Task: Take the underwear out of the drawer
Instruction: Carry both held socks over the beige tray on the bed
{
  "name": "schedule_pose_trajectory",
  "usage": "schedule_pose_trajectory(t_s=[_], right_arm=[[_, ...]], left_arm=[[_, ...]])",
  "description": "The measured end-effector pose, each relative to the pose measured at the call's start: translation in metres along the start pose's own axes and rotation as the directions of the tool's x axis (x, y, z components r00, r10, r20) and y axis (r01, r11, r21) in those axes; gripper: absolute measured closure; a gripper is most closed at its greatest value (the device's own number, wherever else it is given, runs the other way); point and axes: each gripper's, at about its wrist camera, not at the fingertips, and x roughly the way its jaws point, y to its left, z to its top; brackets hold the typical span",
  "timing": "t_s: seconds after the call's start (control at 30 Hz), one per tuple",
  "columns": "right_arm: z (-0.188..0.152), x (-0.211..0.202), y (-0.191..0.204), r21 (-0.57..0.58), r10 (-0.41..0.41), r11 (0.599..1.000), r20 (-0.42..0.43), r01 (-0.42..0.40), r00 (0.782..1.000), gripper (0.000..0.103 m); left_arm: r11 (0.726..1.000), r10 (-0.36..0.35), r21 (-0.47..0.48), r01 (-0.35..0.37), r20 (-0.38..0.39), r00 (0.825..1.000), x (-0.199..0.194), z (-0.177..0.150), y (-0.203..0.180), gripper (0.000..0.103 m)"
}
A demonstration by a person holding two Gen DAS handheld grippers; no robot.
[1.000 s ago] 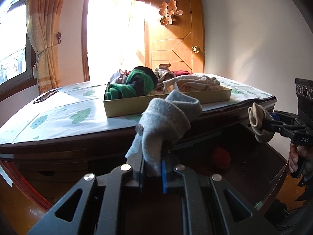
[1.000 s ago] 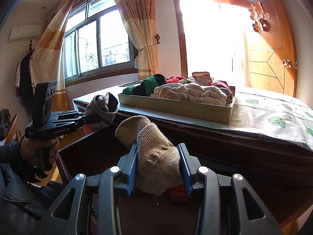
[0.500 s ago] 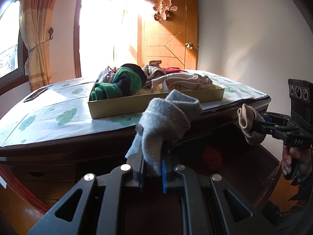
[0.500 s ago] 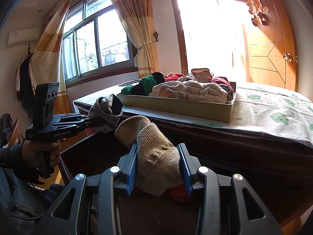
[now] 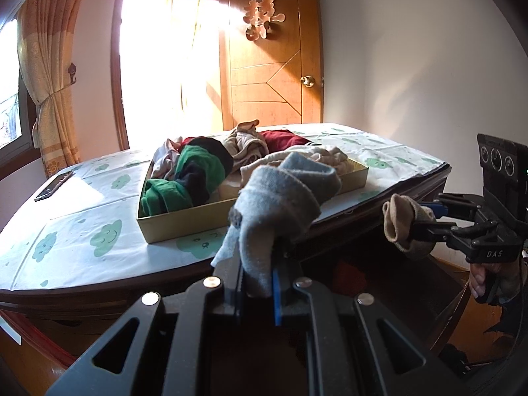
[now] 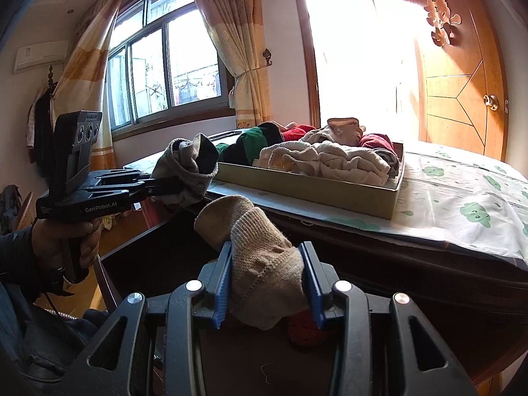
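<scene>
Both hands raised, jaws clamping grey sock (image 5: 280, 194) and beige sock (image 6: 264, 264)

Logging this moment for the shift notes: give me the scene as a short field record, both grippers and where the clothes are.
left gripper: shut on grey sock
right gripper: shut on beige sock
open drawer: below the tabletop, something red inside
cardboard tray: on the cloud-print cloth, piled with clothes
phone: on the cloth, apart from the tray
</scene>
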Motion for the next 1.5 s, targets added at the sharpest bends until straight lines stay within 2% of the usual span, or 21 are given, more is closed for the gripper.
schedule_pose_trajectory(t_s=[0.63, 1.5], right_arm=[[0.039, -0.005, -0.011, -0.041, -0.009, 0.999, 0.032, 0.011, 0.999, 0.061], [0.086, 0.006, -0.054, 0.010, -0.036, 0.999, 0.065, 0.035, 0.997, 0.061]], left_arm=[[0.997, -0.016, 0.081, 0.016, 0.001, 1.000, 0.010, 0.057, -0.014, 0.092], [0.991, -0.001, 0.133, 0.002, -0.002, 1.000, 0.044, 0.111, -0.021, 0.092]])
